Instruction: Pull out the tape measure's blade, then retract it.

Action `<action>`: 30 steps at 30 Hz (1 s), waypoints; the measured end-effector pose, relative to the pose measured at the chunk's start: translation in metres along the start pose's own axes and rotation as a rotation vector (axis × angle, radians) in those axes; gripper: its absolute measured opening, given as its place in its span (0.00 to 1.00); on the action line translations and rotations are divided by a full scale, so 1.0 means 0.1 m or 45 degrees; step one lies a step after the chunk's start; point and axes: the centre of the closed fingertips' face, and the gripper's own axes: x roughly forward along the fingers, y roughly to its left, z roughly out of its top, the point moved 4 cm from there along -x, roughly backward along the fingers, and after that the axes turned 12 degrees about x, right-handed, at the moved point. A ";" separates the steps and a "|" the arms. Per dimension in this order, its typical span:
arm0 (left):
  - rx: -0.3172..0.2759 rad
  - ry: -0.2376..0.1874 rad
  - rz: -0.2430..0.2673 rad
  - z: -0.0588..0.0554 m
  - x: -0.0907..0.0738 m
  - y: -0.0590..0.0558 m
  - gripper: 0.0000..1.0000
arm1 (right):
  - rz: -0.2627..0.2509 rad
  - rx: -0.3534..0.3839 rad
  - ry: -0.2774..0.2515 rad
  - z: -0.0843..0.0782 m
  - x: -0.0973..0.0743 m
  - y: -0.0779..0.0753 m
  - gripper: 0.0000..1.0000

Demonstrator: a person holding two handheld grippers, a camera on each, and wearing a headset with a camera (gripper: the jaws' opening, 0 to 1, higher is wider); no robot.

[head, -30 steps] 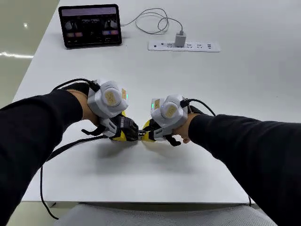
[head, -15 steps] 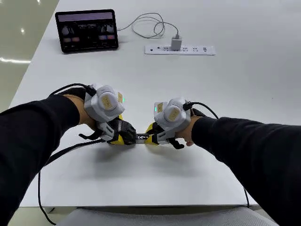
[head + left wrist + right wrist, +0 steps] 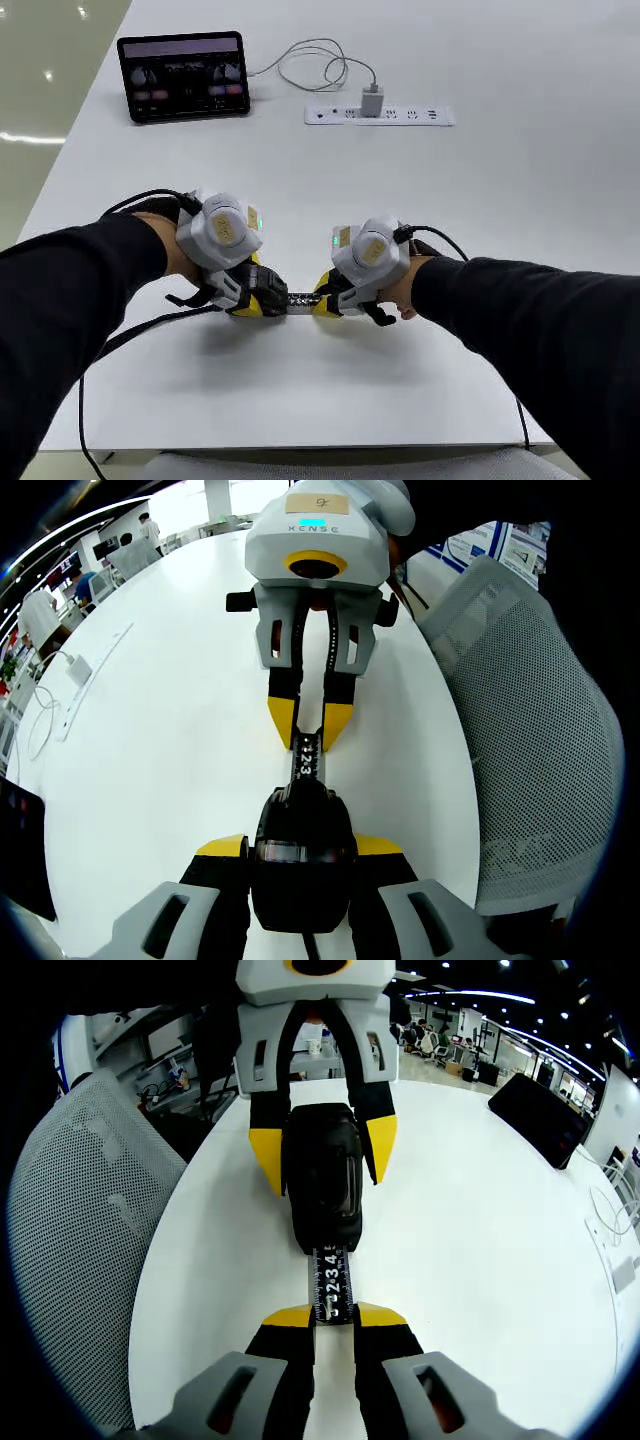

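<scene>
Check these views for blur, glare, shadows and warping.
Head view: sharp, evenly lit, soft shadow on the table under the tape measure. Left gripper view: fisheye curves the table edge; blade numerals readable. Right gripper view: numerals crisp, chair mesh bowed, ceiling strips glare.

White table (image 3: pixel 480 200): tablet (image 3: pixel 183 76) propped at far left, screen lit. Power strip (image 3: pixel 400 115) lying flat to its right, well apart. White charger (image 3: pixel 371 101) plugged into the strip, its cable (image 3: pixel 320 62) looped behind. Grey mesh chair (image 3: pixel 530 740) at the table's near edge.
</scene>
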 end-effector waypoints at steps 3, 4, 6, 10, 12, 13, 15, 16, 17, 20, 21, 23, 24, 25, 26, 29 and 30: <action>-0.002 0.002 0.006 0.00 0.00 0.00 0.34 | -0.001 0.005 0.001 -0.01 -0.01 0.00 0.09; -0.002 0.002 0.007 0.00 0.00 0.00 0.34 | -0.002 0.005 0.001 -0.01 -0.01 0.00 0.09; -0.004 0.000 0.011 0.00 0.00 0.00 0.34 | -0.004 0.006 0.001 -0.01 -0.01 0.00 0.09; -0.005 0.000 0.015 -0.01 0.00 0.01 0.34 | -0.005 0.010 0.004 -0.03 -0.03 -0.01 0.09; -0.007 0.000 0.016 -0.01 0.00 0.00 0.34 | -0.007 0.009 0.007 -0.04 -0.04 -0.02 0.09; -0.006 0.000 0.017 -0.01 0.00 0.00 0.34 | -0.006 0.010 0.007 -0.05 -0.04 -0.02 0.09; -0.006 0.001 0.019 -0.01 0.00 0.00 0.34 | -0.008 0.012 0.008 -0.06 -0.06 -0.02 0.09; -0.007 0.001 0.020 -0.01 0.00 0.00 0.34 | -0.008 0.013 0.008 -0.06 -0.06 -0.02 0.09; -0.009 0.001 0.023 0.00 0.00 0.00 0.34 | -0.009 0.013 0.009 -0.07 -0.07 -0.03 0.09; -0.010 0.003 0.027 0.00 0.00 0.00 0.34 | -0.009 0.017 0.009 -0.08 -0.08 -0.03 0.09; -0.011 0.003 0.027 0.00 0.00 0.00 0.34 | -0.008 0.018 0.009 -0.08 -0.08 -0.03 0.09; -0.015 0.003 0.026 0.00 0.00 0.00 0.34 | -0.008 0.018 0.012 -0.09 -0.09 -0.03 0.09; -0.018 0.003 0.025 0.00 0.00 0.00 0.34 | -0.008 0.019 0.012 -0.09 -0.09 -0.04 0.09; -0.018 0.005 0.024 0.00 0.00 0.00 0.34 | -0.010 0.019 0.012 -0.09 -0.09 -0.04 0.09; -0.017 0.005 0.024 0.00 0.00 0.00 0.34 | -0.010 0.020 0.012 -0.10 -0.10 -0.04 0.09; -0.017 0.000 0.027 0.01 -0.01 0.00 0.34 | -0.012 0.023 0.013 -0.12 -0.11 -0.05 0.09; -0.018 -0.002 0.029 0.01 -0.01 -0.01 0.34 | -0.013 0.025 0.014 -0.13 -0.12 -0.06 0.09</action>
